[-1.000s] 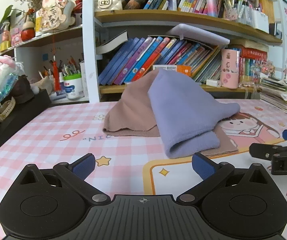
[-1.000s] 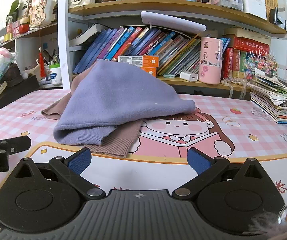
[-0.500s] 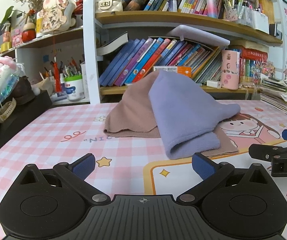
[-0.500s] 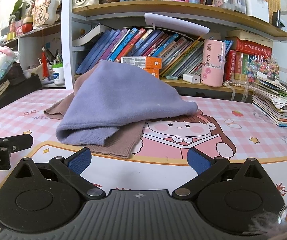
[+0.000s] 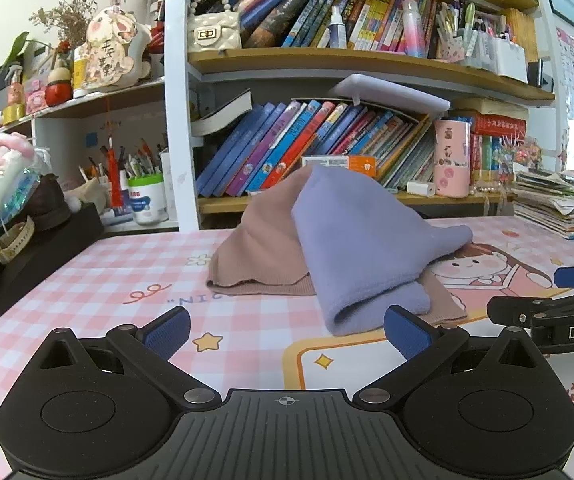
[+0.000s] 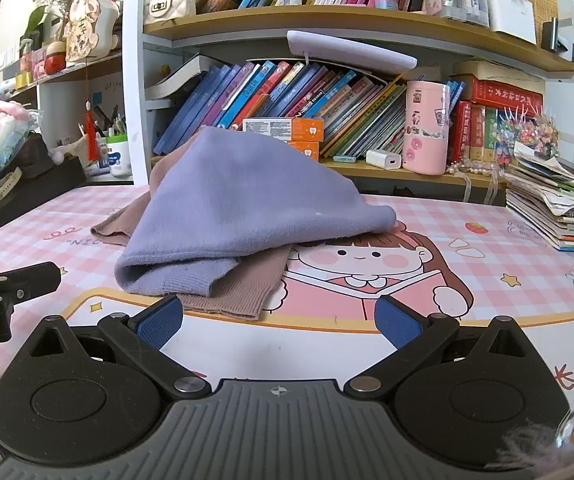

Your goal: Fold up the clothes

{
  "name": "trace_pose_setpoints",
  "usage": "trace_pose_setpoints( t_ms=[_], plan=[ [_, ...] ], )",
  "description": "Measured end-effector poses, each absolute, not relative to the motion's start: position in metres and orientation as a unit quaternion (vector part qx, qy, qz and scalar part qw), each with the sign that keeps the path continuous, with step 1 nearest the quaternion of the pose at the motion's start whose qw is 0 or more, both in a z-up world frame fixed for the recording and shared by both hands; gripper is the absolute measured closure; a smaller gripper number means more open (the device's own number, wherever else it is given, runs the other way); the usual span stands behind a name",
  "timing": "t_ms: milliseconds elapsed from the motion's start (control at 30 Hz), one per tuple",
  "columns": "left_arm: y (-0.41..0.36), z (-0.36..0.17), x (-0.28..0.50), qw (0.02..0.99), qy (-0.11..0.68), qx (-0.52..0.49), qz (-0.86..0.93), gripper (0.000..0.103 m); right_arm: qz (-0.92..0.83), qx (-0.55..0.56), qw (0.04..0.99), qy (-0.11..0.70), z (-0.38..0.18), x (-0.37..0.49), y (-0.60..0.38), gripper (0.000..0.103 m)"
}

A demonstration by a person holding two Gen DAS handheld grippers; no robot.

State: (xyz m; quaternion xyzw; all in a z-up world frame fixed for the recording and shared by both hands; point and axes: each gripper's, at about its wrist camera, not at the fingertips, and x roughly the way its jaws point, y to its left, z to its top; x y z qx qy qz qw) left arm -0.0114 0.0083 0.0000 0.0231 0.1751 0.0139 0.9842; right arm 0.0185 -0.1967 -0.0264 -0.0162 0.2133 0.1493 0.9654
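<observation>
Lilac knit garment (image 6: 247, 200) lay heaped over brown knit garment (image 5: 261, 248), unfolded. Left tool (image 5: 287, 330) and right tool (image 6: 279, 318) sat near heap, both spread apart, empty. Folding not yet begun.

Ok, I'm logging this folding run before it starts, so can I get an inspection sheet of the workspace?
Surface: pink checked desk mat with a cartoon girl print.
Job's things: purple garment draped in a heap over a brown garment; neither is folded.
Clutter: stack of magazines at the mat's right edge.
Grippers: left gripper and right gripper both open, holding nothing, short of the clothes.
Cables: nothing seen.
Surroundings: bookshelf behind the desk, packed with books; pink cup on its lower shelf; pen holder at left.
</observation>
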Motion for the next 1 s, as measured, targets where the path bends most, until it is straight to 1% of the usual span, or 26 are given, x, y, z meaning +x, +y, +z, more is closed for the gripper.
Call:
trace_pose_setpoints(
  t_ms=[333,533,667,733,800,833,867,900,933,967,1000],
  plan=[
    [0.013,-0.002,-0.005,0.980,0.196,0.009,0.006,0.000,0.148,-0.017,0.966,0.213,-0.027,0.018,-0.197,0.000],
    [0.004,-0.003,-0.007,0.980,0.193,0.034,-0.025,0.000,0.151,-0.008,0.965,0.212,-0.026,0.018,-0.199,0.000],
    [-0.008,-0.002,0.002,0.975,0.201,0.079,-0.057,0.001,0.189,0.035,0.957,0.219,-0.026,0.026,-0.209,0.000],
    [-0.015,-0.001,0.011,0.972,0.197,0.115,-0.064,0.003,0.212,0.070,0.946,0.236,-0.025,0.039,-0.215,0.003],
    [-0.024,0.001,0.025,0.968,0.194,0.146,-0.065,0.008,0.227,0.114,0.932,0.257,-0.025,0.060,-0.222,0.003],
    [-0.027,0.002,0.033,0.966,0.193,0.158,-0.063,0.009,0.231,0.139,0.925,0.269,-0.026,0.073,-0.226,0.007],
    [-0.030,0.001,0.040,0.964,0.196,0.167,-0.061,0.011,0.233,0.166,0.916,0.281,-0.027,0.085,-0.230,0.016],
    [-0.032,0.000,0.051,0.962,0.204,0.174,-0.059,0.014,0.235,0.192,0.907,0.293,-0.029,0.097,-0.233,0.021],
    [-0.033,-0.002,0.061,0.958,0.215,0.179,-0.059,0.014,0.237,0.218,0.896,0.305,-0.032,0.108,-0.237,0.028],
    [-0.033,-0.004,0.069,0.955,0.226,0.182,-0.060,0.015,0.239,0.243,0.885,0.316,-0.034,0.120,-0.240,0.032],
    [-0.033,-0.007,0.078,0.952,0.236,0.185,-0.061,0.015,0.241,0.269,0.873,0.327,-0.037,0.131,-0.243,0.033]
  ],
)
